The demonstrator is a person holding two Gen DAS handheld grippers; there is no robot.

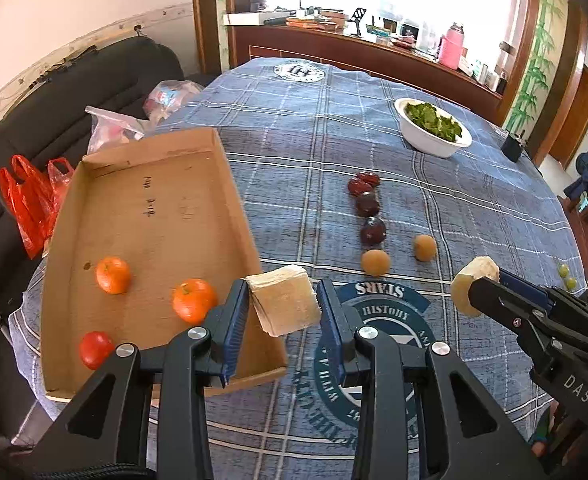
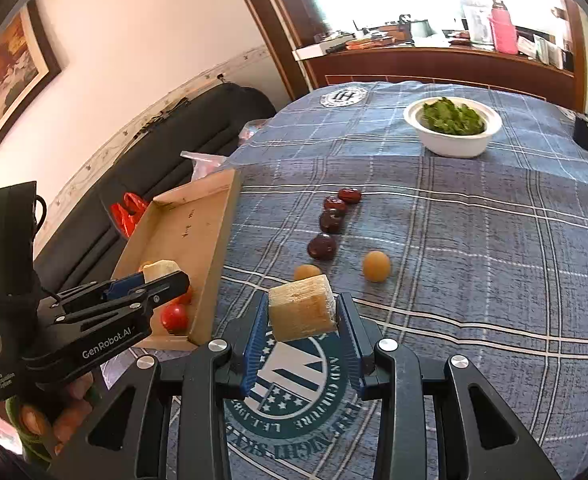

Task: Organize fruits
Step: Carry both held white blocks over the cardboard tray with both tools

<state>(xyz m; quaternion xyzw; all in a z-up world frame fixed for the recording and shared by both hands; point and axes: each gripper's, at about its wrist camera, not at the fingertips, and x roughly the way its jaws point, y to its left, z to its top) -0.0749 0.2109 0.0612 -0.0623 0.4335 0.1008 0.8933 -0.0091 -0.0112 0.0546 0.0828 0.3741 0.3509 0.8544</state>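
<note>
My left gripper (image 1: 283, 304) is shut on a pale sugarcane chunk (image 1: 286, 305), held above the near right corner of the cardboard tray (image 1: 166, 184). The tray holds two oranges (image 1: 113, 275) (image 1: 194, 300) and a red tomato (image 1: 96, 350). My right gripper (image 2: 303, 312) is shut on a second sugarcane chunk (image 2: 302, 307) above the tablecloth; it also shows in the left wrist view (image 1: 482, 280). Several dark red dates (image 1: 368, 204) and two tan round fruits (image 1: 376, 262) (image 1: 425, 247) lie on the cloth. Two green grapes (image 1: 567, 277) lie at the right edge.
A white bowl of greens (image 1: 434, 126) stands at the far right of the round table. A small black object (image 1: 512, 147) sits beyond it. Plastic bags (image 1: 34, 196) lie on the dark sofa left of the tray.
</note>
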